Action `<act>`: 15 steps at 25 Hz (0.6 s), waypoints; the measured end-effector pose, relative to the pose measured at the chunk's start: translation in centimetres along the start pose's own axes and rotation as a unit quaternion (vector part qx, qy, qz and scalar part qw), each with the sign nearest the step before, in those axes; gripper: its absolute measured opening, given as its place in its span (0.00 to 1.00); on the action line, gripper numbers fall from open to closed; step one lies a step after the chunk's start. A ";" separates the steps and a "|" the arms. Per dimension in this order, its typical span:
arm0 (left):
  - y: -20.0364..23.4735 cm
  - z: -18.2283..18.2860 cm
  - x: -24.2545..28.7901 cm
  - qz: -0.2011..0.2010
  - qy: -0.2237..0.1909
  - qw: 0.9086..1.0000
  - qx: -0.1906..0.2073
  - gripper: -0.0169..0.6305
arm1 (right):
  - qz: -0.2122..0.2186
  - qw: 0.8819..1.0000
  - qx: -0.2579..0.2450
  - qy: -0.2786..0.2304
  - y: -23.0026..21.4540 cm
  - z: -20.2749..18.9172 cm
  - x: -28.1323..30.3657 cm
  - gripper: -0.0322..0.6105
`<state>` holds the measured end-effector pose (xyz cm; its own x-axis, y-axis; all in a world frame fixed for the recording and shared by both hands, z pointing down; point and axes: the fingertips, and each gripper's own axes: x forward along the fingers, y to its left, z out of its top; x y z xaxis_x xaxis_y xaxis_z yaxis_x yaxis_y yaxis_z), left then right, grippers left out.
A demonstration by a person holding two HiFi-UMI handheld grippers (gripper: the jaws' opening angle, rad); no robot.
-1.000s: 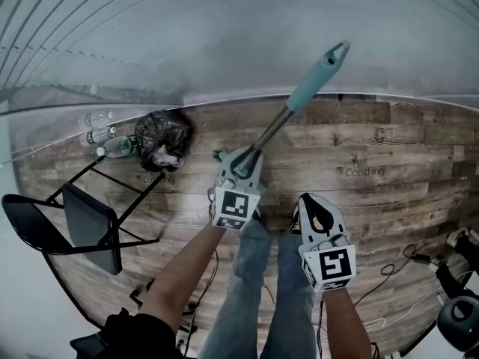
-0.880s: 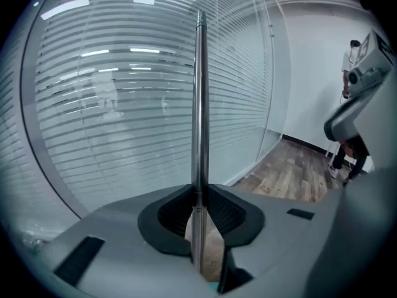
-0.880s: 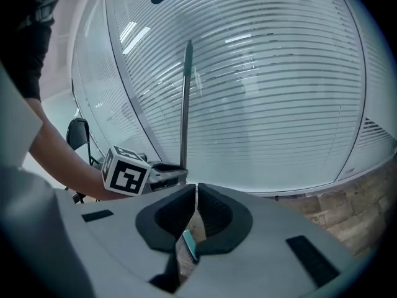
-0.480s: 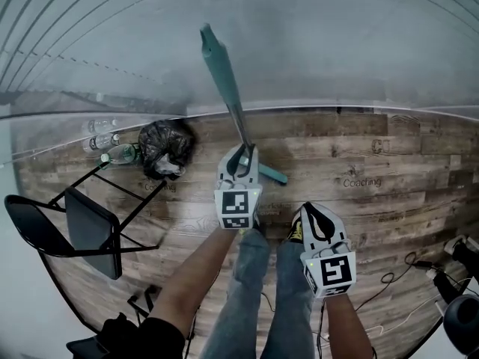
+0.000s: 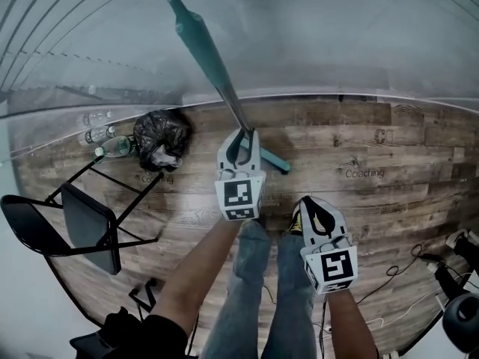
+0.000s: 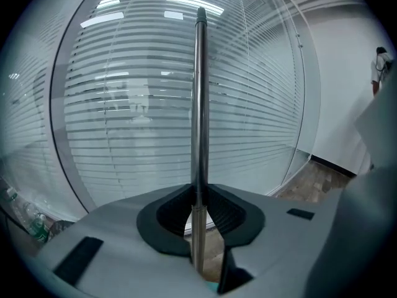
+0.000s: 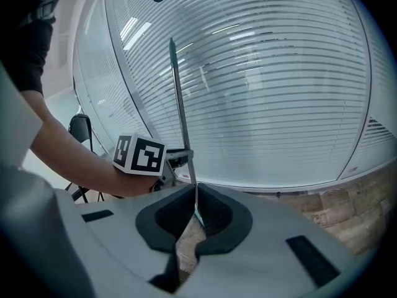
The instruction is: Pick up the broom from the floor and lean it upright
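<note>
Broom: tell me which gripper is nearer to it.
Left. The left gripper grips the broom by its metal shaft; the right gripper, shut and empty, hangs apart from it, closer to the person.

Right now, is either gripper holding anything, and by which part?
The left gripper clamps the broom by its metal shaft, below the teal grip. The right gripper is shut, empty.

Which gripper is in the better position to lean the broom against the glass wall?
Left. The left gripper is closed on the metal shaft of the broom, whose handle tilts toward the glass wall. The right gripper is shut, empty and apart from the broom.
</note>
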<state>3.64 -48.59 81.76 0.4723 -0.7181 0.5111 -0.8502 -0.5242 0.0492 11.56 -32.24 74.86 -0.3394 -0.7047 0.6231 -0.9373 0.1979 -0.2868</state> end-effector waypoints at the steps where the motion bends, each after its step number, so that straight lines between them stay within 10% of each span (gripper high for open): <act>1: 0.1 -0.1 0.0 0.000 0.001 1.000 0.001 0.16 | 0.000 1.000 0.001 0.000 -0.1 0.0 -0.1 0.08; 15: -0.1 0.3 0.7 -0.034 0.010 0.998 0.043 0.24 | -0.004 1.000 0.009 -0.004 0.0 0.1 0.3 0.08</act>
<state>4.15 -49.16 81.90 0.5224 -0.6711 0.5261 -0.7932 -0.6088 0.0110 11.43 -32.55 74.94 -0.3320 -0.7117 0.6191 -0.9381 0.1804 -0.2957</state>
